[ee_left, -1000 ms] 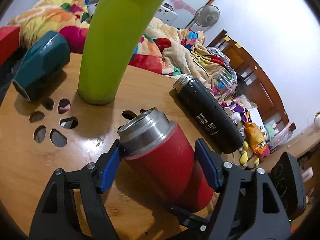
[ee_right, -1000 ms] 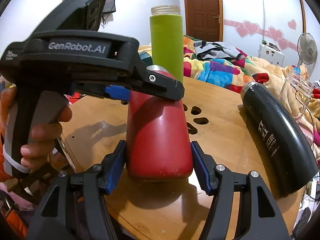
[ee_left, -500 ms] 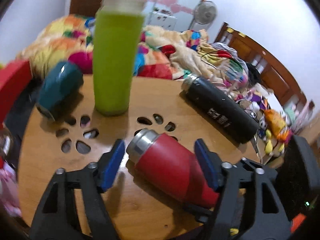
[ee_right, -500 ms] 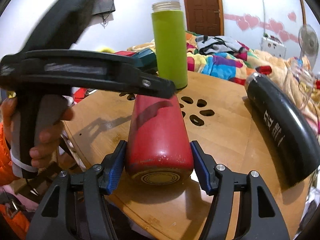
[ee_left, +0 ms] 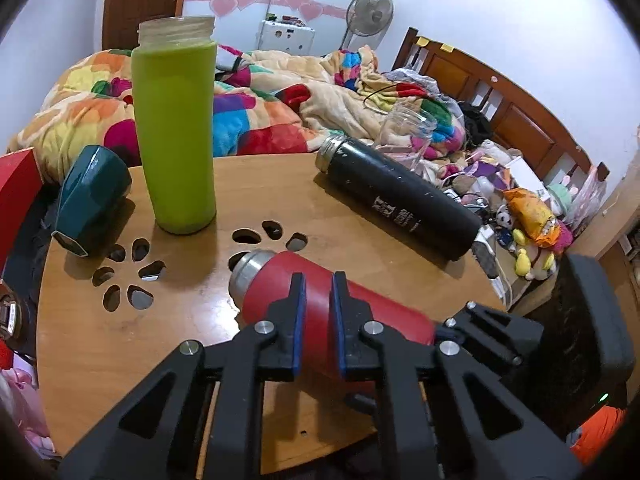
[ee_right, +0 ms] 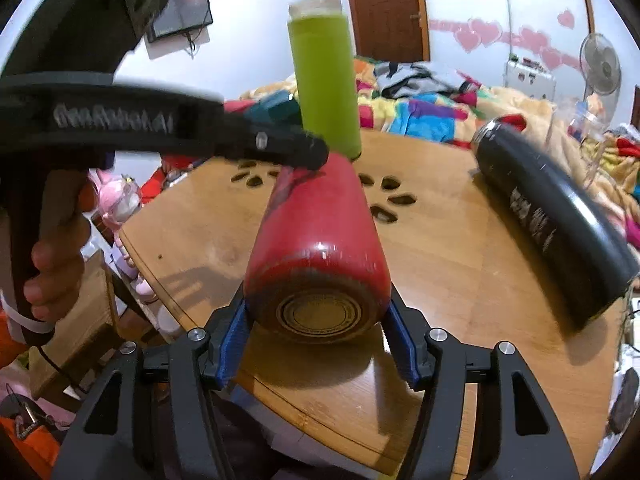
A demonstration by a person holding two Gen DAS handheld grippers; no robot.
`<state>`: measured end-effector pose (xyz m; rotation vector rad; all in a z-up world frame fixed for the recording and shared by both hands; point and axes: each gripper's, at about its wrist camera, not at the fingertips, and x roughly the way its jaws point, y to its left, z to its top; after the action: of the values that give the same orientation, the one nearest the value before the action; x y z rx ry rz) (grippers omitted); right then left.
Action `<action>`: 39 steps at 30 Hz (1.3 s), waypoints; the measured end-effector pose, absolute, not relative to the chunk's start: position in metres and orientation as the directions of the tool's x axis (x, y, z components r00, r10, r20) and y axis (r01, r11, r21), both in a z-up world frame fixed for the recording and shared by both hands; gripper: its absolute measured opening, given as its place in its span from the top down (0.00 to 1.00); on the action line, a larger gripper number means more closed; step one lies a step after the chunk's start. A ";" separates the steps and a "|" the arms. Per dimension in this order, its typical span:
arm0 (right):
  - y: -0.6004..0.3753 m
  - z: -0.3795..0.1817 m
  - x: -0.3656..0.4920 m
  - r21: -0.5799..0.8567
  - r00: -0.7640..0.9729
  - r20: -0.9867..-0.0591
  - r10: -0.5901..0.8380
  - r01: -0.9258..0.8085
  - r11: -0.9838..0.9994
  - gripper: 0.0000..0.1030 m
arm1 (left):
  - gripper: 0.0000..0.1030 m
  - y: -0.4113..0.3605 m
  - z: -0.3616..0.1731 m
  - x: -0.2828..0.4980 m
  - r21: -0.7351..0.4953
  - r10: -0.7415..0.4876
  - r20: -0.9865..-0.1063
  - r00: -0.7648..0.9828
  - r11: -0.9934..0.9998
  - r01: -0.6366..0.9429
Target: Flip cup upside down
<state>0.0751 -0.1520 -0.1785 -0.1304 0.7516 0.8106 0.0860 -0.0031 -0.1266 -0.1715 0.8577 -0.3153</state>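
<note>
Red cup now tipped flat on the surface, base clamped in right claw; left claw let go, pinched together above it, empty; flip roughly half done.

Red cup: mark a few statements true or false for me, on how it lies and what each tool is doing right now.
1. The red cup stands upright. False: it is tipped well over, its base facing the right wrist camera and its steel mouth pointing away.
2. The right tool has its blue pads on either side of the cup's base. True.
3. The left tool is wide open around the cup. False: its fingers are almost together and hold nothing, up over the cup's body.
4. The green bottle stands upright. True.
5. The black flask stands upright. False: it lies on its side.
</note>
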 end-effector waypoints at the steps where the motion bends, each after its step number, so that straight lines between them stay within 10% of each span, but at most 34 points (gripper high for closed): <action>1: -0.155 -0.173 0.074 0.165 0.463 -0.643 0.610 -0.695 0.700 0.45 | 0.90 -0.003 -0.124 0.085 -0.290 -0.358 -0.707 0.610 0.933 0.211; 39: -0.125 -0.121 0.105 0.121 0.529 -0.618 0.582 -0.668 0.735 0.45 | 0.90 0.041 -0.106 0.111 -0.363 -0.366 -0.666 0.651 0.920 0.145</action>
<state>0.1054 -0.1253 -0.1208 -0.1362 0.6843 0.7492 0.1112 0.0410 -0.1057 -0.2902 0.8140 -0.2947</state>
